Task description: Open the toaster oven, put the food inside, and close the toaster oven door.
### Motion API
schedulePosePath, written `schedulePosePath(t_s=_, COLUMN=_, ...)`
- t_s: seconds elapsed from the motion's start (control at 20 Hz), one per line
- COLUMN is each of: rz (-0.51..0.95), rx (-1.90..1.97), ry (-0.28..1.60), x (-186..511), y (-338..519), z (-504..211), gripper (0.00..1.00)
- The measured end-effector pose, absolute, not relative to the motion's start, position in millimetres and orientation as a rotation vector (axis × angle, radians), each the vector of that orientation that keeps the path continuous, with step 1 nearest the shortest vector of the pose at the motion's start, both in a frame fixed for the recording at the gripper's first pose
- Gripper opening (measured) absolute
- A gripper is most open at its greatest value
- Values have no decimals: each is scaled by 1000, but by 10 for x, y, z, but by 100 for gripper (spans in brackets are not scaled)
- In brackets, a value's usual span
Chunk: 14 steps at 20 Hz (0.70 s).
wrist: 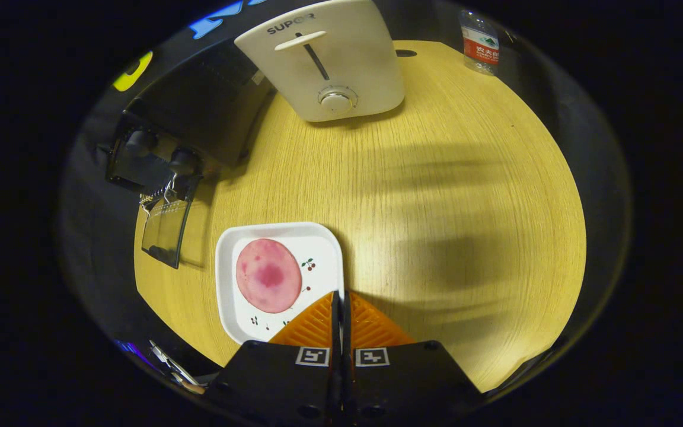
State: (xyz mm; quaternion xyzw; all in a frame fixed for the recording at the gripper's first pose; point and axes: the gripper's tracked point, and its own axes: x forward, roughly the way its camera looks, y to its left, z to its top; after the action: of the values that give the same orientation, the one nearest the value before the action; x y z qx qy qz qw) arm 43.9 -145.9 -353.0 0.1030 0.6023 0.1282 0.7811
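Jaws pressed together with nothing between them: I see my gripper [340,295] poised over the near right edge of a white square plate [324,243] on the wooden table [448,207]. On the plate lies the food, a round pink slice [268,275], just ahead and to the left of the fingertips. Beyond the plate, at the table's left edge, stands the black toaster oven [199,112] with its glass door [165,232] hanging open. A white toaster [324,56] stands at the far side, and a water bottle [479,42] stands well apart at the far right.
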Motion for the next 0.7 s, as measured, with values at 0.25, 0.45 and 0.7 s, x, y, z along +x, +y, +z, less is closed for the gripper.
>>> schedulePosePath(t_s=0.25, rz=269, rx=338, ry=1311, x=331, y=-1380, z=-3487, gripper=2)
schedulePosePath(t_s=0.45, rz=283, rx=473, ry=1290, x=245, y=-1228, z=-3298, gripper=2)
schedulePosePath(t_s=0.7, rz=281, rx=581, ry=1221, x=203, y=-1139, z=-2934, gripper=2)
